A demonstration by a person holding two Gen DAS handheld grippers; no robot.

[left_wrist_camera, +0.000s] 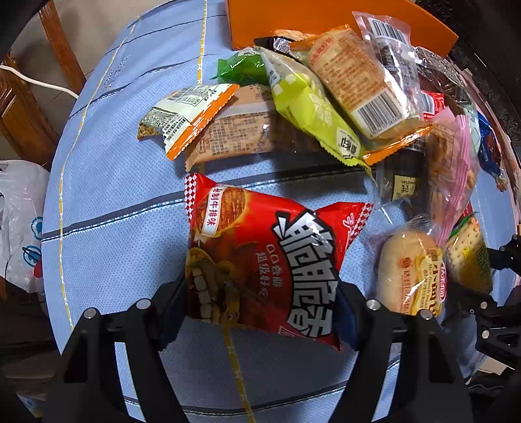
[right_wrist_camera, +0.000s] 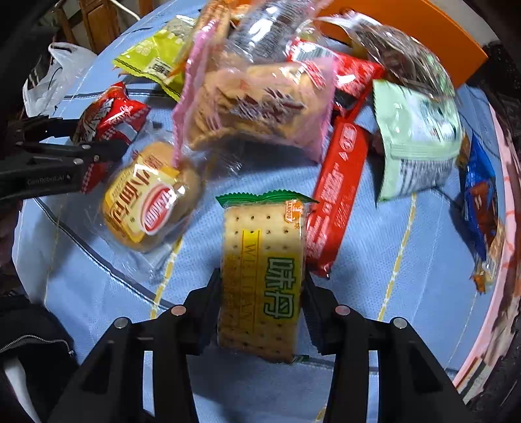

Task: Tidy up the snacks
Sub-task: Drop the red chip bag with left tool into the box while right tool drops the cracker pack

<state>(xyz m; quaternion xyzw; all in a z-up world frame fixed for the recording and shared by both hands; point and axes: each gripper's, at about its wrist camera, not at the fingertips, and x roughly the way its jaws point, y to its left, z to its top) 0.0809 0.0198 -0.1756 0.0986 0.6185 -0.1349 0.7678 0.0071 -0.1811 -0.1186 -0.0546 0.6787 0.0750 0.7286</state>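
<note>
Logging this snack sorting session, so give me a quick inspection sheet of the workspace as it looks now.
Surface: table under a blue cloth.
Job's things: red snack bag in the left tongs; cracker pack in the right tongs; mixed snack pile beyond; small bread pack lying apart.
Clutter: orange box behind the pile.
Grippers: both shut on packets.
Cables: white cord by the wooden chair.
Surroundings: white plastic bag beside the table.
</note>
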